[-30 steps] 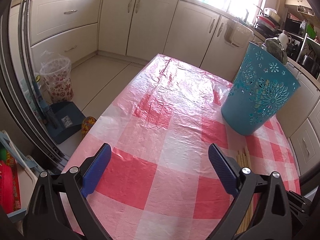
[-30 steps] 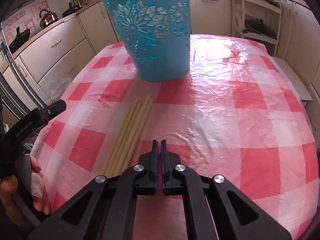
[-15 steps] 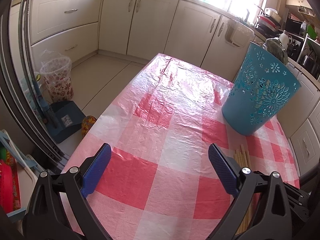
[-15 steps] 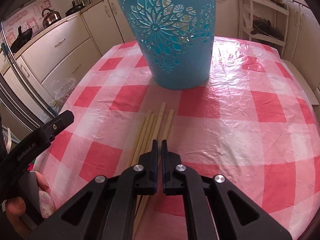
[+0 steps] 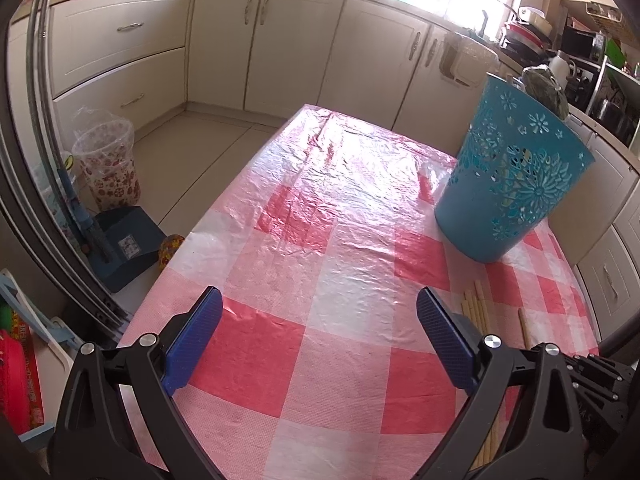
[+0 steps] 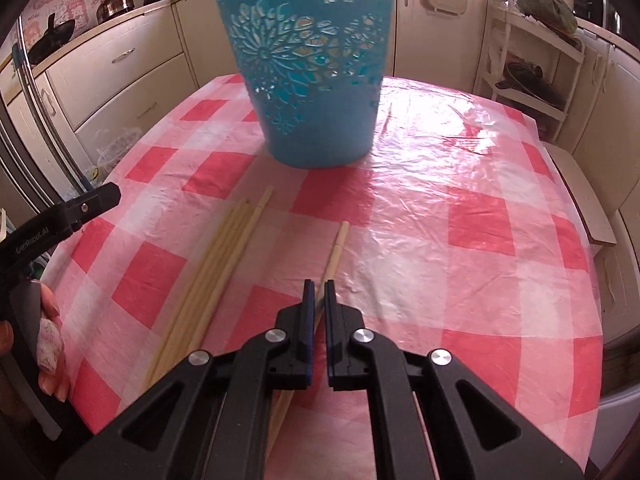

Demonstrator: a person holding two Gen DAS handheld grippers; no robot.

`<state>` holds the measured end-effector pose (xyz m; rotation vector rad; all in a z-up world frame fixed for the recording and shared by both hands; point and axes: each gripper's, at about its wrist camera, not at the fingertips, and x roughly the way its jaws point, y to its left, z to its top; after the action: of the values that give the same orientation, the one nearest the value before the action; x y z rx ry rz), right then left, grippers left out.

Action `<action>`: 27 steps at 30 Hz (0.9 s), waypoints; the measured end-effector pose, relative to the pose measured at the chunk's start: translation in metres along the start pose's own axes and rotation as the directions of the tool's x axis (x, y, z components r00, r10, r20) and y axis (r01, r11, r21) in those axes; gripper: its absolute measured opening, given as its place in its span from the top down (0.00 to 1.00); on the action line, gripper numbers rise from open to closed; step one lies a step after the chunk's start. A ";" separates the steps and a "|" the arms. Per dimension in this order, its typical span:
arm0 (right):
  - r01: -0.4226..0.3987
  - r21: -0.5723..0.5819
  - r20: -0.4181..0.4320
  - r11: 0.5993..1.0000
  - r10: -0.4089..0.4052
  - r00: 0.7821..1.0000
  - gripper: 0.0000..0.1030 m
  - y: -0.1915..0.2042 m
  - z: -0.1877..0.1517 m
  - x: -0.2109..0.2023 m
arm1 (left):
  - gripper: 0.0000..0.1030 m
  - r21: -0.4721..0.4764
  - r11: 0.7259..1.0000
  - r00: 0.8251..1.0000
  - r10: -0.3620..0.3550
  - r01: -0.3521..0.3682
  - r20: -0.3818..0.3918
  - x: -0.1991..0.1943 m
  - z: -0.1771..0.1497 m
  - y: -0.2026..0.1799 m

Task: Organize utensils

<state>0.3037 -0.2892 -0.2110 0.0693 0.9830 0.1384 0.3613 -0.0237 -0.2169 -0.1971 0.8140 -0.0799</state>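
Observation:
A blue openwork basket [image 6: 312,80] stands upright on the red-and-white checked tablecloth [image 6: 460,220]. Several pale wooden chopsticks [image 6: 224,264] lie in a bundle in front of it. My right gripper [image 6: 319,284] is shut on one single chopstick [image 6: 336,248], which sits apart to the right of the bundle and points toward the basket. In the left wrist view my left gripper [image 5: 320,320] hangs open over the cloth with nothing between its blue pads [image 5: 196,328]; the basket [image 5: 512,184] is at its far right and the chopstick tips [image 5: 476,304] just beyond its right finger.
The table's left edge drops to a floor with a dustpan [image 5: 120,244] and a patterned bin [image 5: 108,168]. Cream cabinets [image 5: 280,40] line the walls. A white shelf rack [image 6: 532,68] stands beyond the table's far right corner. A person's hand [image 6: 48,332] holds the left gripper.
The right gripper has carried one chopstick away to the right of the bundle and rolled a little. The basket now looks nearer in its view. The left gripper has stayed put, open.

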 end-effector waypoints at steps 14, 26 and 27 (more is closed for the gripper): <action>-0.128 0.209 0.103 0.969 0.109 0.989 0.72 -0.050 -0.025 -0.017 | 0.09 0.316 0.949 0.991 0.035 0.007 -0.127 0.007 -0.030 -0.086; -0.190 0.237 0.141 0.953 0.160 0.977 0.67 -0.057 -0.029 -0.021 | 0.18 0.325 0.945 0.978 0.105 -0.042 -0.178 0.018 -0.032 -0.092; -0.190 0.232 0.143 0.954 0.160 0.977 0.67 -0.057 -0.029 -0.020 | 0.25 0.316 0.948 0.978 0.092 -0.028 -0.188 0.018 -0.031 -0.093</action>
<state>0.2735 -0.3488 -0.2168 0.3887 0.8662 0.1729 0.3516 -0.1214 -0.2317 0.1383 0.9961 -0.1718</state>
